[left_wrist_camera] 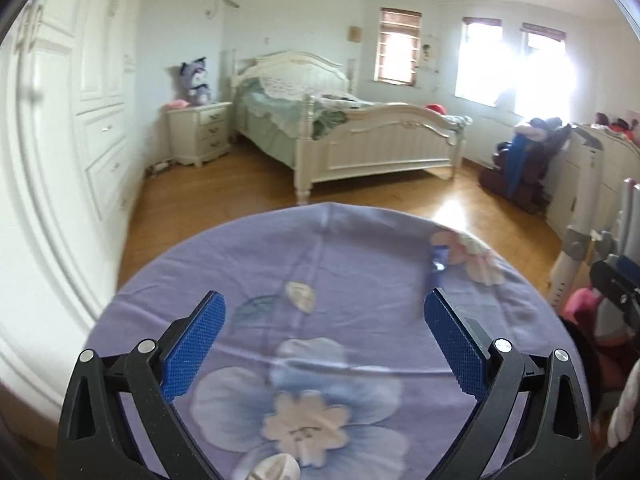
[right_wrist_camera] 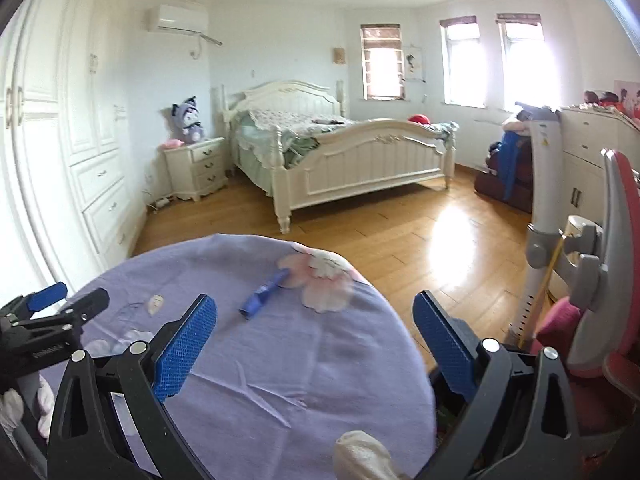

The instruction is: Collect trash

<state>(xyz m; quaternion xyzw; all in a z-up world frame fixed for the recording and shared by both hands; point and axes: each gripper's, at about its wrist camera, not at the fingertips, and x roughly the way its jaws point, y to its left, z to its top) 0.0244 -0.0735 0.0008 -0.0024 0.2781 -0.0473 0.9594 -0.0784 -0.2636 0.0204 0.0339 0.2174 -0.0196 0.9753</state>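
Observation:
A blue wrapper (right_wrist_camera: 264, 294) lies on a round table covered with a purple flowered cloth (right_wrist_camera: 280, 360), near its far edge. In the left wrist view the wrapper (left_wrist_camera: 438, 258) is blurred at the cloth's (left_wrist_camera: 280, 260) far right. My left gripper (left_wrist_camera: 324, 304) is open and empty above the table. It also shows in the right wrist view (right_wrist_camera: 48, 304) at the left. My right gripper (right_wrist_camera: 314, 308) is open and empty, with the wrapper just ahead of its left finger. A crumpled white piece (right_wrist_camera: 360, 454) lies at the near edge.
A white bed (right_wrist_camera: 340, 152) and nightstand (right_wrist_camera: 196, 166) stand across the wooden floor (right_wrist_camera: 400, 232). White wardrobes (right_wrist_camera: 60, 140) line the left wall. A pink and grey chair (right_wrist_camera: 592, 300) stands close on the right of the table. A dresser (right_wrist_camera: 592, 148) is at the far right.

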